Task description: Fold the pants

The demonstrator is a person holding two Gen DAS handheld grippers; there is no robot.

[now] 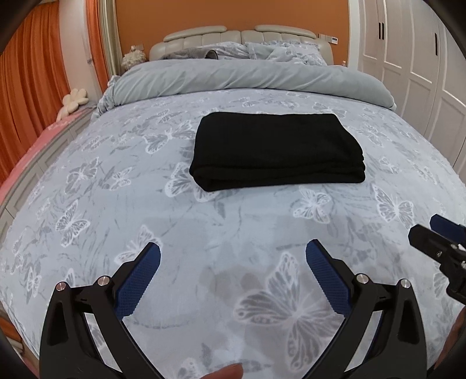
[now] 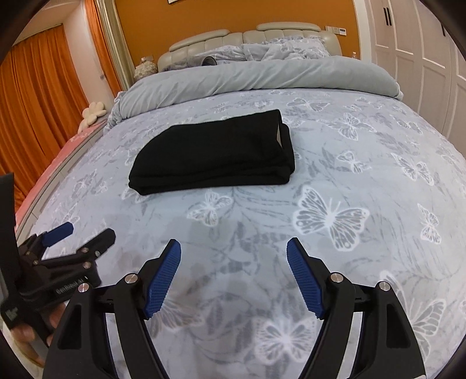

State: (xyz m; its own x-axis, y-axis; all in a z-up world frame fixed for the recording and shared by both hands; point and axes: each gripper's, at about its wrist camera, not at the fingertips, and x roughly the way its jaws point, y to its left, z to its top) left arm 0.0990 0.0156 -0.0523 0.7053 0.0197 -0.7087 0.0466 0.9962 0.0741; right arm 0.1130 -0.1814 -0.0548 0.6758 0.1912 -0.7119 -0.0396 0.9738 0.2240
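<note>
On the bed [image 1: 116,180], folded black pants [image 1: 276,151] lie alone.

Left gripper [image 1: 233,256]: black plastic fingers, forked and hollowed at the base, faced with blue cross-hatched pads [image 1: 139,280]. Round silver screw heads are set at the finger joints. Right gripper [image 2: 234,253]: the same build, blue ribbed pads [image 2: 163,280]. White lettering is seen on the left gripper's black body, unreadable.

Orange wall [image 1: 233,14], butterfly-print bed [image 1: 204,233]
</note>
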